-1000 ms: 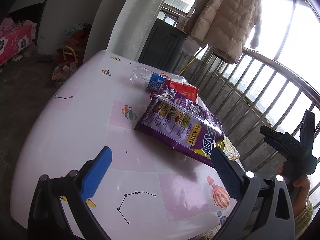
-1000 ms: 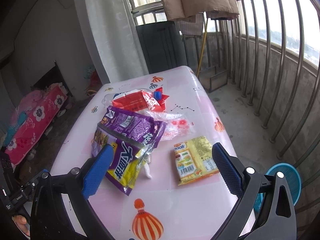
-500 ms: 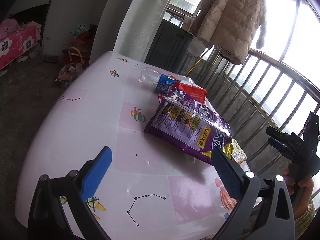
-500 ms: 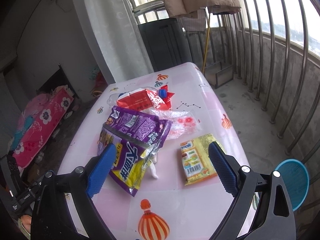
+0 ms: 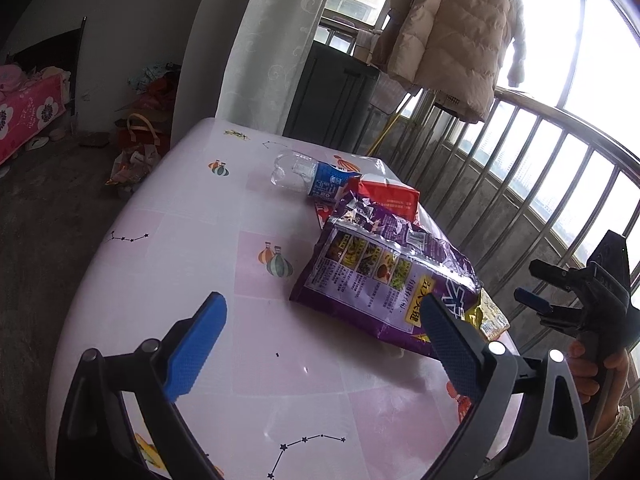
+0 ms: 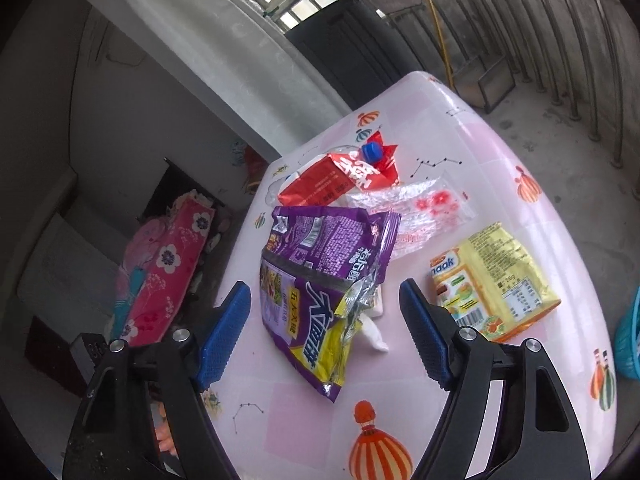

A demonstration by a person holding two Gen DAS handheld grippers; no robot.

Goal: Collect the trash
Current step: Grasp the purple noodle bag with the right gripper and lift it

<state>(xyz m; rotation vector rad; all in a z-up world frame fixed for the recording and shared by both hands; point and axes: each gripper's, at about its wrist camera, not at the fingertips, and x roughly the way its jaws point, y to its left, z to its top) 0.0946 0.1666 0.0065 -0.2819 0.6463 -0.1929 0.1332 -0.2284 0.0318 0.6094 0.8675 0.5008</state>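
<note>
The right gripper (image 6: 324,322), jaws just narrowed yet gripping nothing, was aimed at the purple bag (image 6: 320,276) lying on the table (image 6: 520,152); the slick foil could be pushed aside. The left gripper (image 5: 320,344) was held spread.

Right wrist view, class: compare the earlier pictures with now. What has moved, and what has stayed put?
The right claw has rolled, dropped nearer the purple bag and has just been closing; the bag shows between its pads, unpinched. The left claw stays open and empty. Nothing was grasped or released. The yellow packet, red wrapper and bottle stayed put.
</note>
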